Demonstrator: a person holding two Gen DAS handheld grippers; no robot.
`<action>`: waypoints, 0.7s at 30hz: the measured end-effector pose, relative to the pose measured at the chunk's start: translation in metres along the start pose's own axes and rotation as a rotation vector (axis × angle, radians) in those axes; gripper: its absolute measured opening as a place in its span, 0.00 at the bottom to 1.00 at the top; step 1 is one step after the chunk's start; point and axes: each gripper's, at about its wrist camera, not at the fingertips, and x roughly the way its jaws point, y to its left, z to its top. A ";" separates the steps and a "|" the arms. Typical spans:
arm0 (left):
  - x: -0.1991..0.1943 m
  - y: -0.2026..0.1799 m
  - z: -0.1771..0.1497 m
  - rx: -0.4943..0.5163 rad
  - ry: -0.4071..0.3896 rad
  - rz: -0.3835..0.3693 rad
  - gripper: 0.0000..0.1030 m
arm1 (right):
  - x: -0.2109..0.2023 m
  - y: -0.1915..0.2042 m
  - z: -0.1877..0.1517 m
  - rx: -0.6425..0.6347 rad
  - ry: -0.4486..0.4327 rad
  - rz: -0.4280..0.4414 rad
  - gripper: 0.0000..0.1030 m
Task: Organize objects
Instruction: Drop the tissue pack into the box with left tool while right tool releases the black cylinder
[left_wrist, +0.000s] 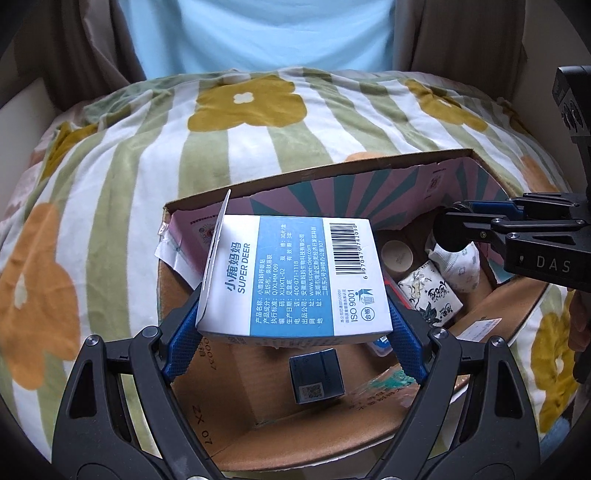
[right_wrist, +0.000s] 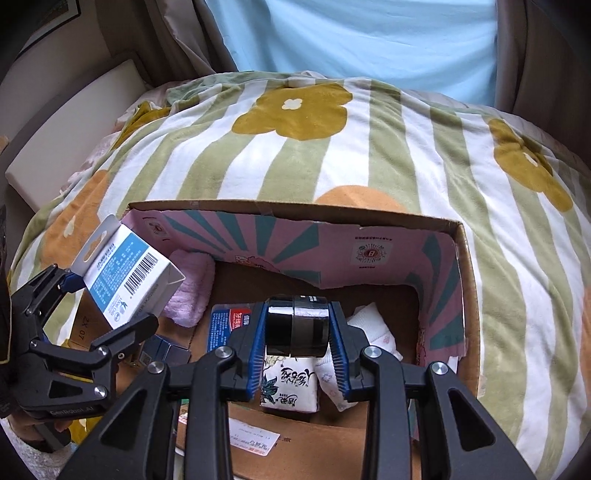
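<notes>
My left gripper (left_wrist: 293, 325) is shut on a white and blue Super Deer box (left_wrist: 291, 277) and holds it above the open cardboard box (left_wrist: 332, 177). The same box (right_wrist: 125, 273) shows at the left of the right wrist view, in the left gripper (right_wrist: 103, 299). My right gripper (right_wrist: 297, 332) is shut on a black tape roll (right_wrist: 297, 325) over the box's right half; in the left wrist view it (left_wrist: 448, 230) reaches in from the right with the roll (left_wrist: 452, 230). Below lie a printed tissue pack (right_wrist: 290, 387), white socks (right_wrist: 373, 328) and a dark blue small box (left_wrist: 317, 376).
The cardboard box (right_wrist: 465, 280) rests on a bed with a striped floral blanket (right_wrist: 332, 155). Inside are also a pink towel (right_wrist: 188, 288), a blue and red packet (right_wrist: 229, 325) and a round beige lid (left_wrist: 397, 254). A light blue curtain hangs behind.
</notes>
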 end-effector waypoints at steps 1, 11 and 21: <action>-0.001 -0.001 0.002 0.005 -0.002 0.003 0.83 | 0.000 0.000 0.004 0.002 -0.002 -0.003 0.29; -0.005 -0.010 0.014 0.042 -0.060 0.067 0.99 | 0.011 -0.008 0.019 0.061 0.037 -0.009 0.50; -0.008 0.008 0.008 -0.046 -0.027 0.009 0.99 | 0.004 -0.012 0.012 0.090 0.035 -0.050 0.98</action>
